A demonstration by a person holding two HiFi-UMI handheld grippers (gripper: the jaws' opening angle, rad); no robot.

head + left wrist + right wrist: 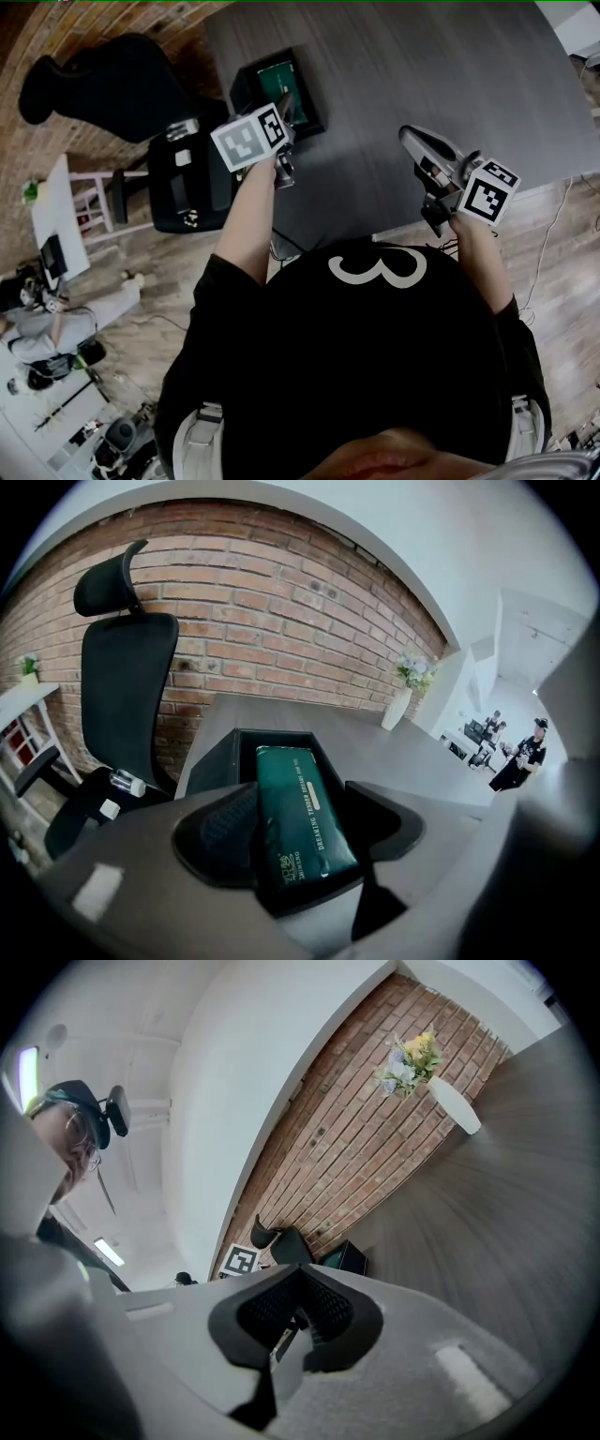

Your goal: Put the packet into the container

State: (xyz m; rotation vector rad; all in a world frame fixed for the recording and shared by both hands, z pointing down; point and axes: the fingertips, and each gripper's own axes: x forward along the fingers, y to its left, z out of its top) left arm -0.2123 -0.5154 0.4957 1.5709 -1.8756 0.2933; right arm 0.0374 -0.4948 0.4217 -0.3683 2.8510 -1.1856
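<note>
The green packet (298, 813) lies flat inside the black container (220, 757) on the grey counter (394, 752), at 12 o'clock from the left gripper (302, 829). That gripper's jaws stand wide apart, framing the packet without pressing on it. At its 3 o'clock, the right gripper (302, 1288) has its jaws closed together on nothing.

head view looks steeply down over table (422, 84); left gripper view sits close above container (217, 755); right gripper view level, rolled, farther; all three catch container.
</note>
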